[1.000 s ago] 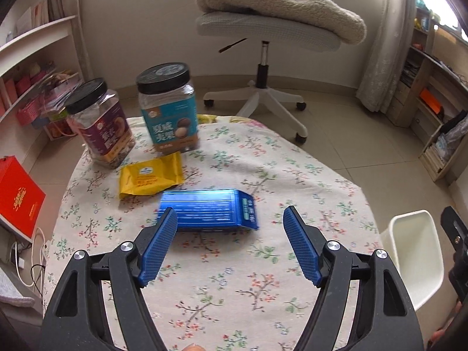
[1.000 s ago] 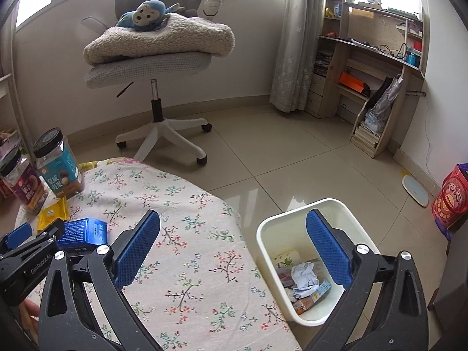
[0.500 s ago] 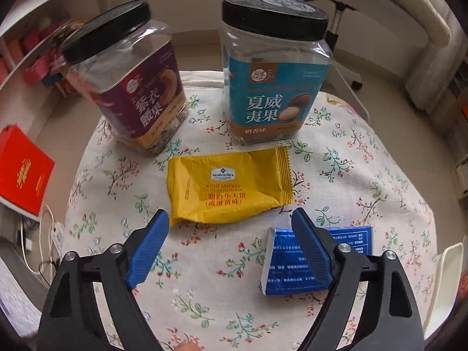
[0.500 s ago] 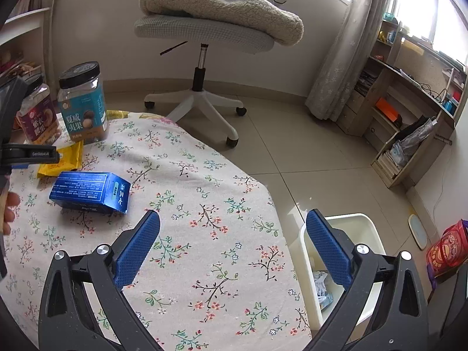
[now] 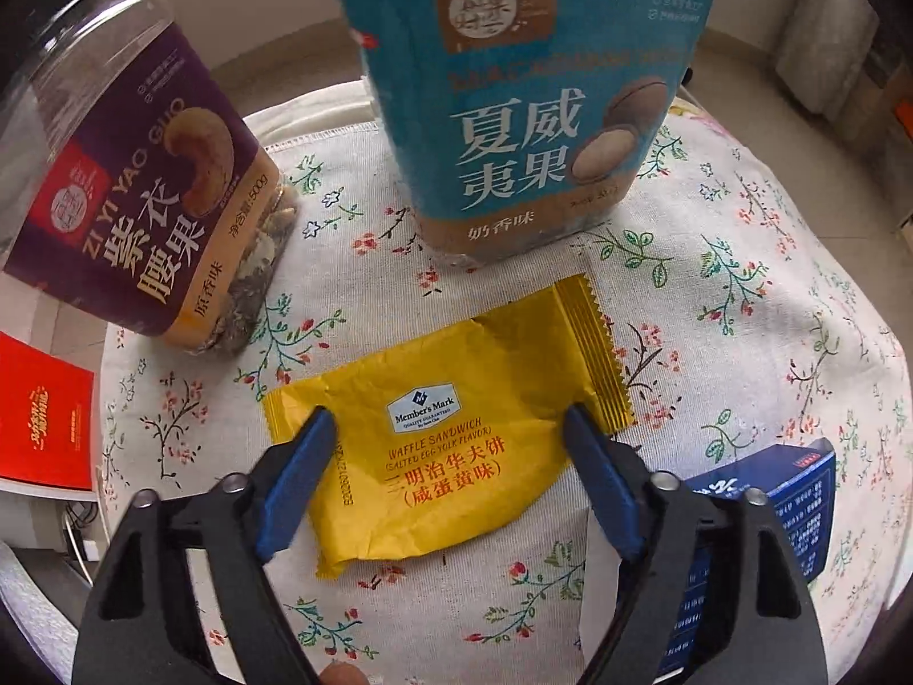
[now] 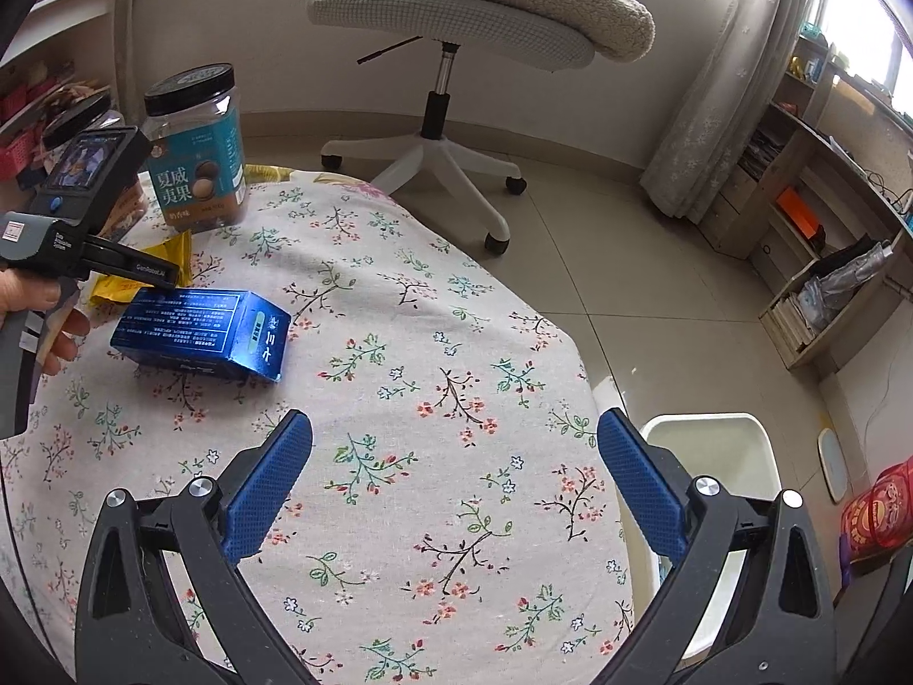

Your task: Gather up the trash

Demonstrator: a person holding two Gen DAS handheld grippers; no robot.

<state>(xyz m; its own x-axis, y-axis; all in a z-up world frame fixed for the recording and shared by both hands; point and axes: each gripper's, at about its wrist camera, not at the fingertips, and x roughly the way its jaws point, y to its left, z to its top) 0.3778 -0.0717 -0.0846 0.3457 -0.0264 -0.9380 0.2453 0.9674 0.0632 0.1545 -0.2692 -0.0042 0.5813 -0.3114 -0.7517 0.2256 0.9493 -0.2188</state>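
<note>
Your left hand-held gripper (image 5: 448, 422) points steeply down at the yellow wafer packet (image 5: 451, 445), which lies flat on the bench (image 5: 742, 297) just in front of the two nut jars. Its jaws have just been closing and now straddle the packet, blue pads (image 5: 297, 479) at its left and right edges; I can't tell if they press it yet, so call it not yet gripped. The purple jar (image 5: 142, 217) stands far left, the teal jar (image 5: 525, 114) far centre. The blue box (image 6: 200, 334) lies on its side just right of the packet. Your right hand-held gripper (image 6: 453, 439) hangs over the near bench, jaws wide, nothing between them. The white bin (image 6: 713, 456) sits on the floor off the bench's right edge.
</note>
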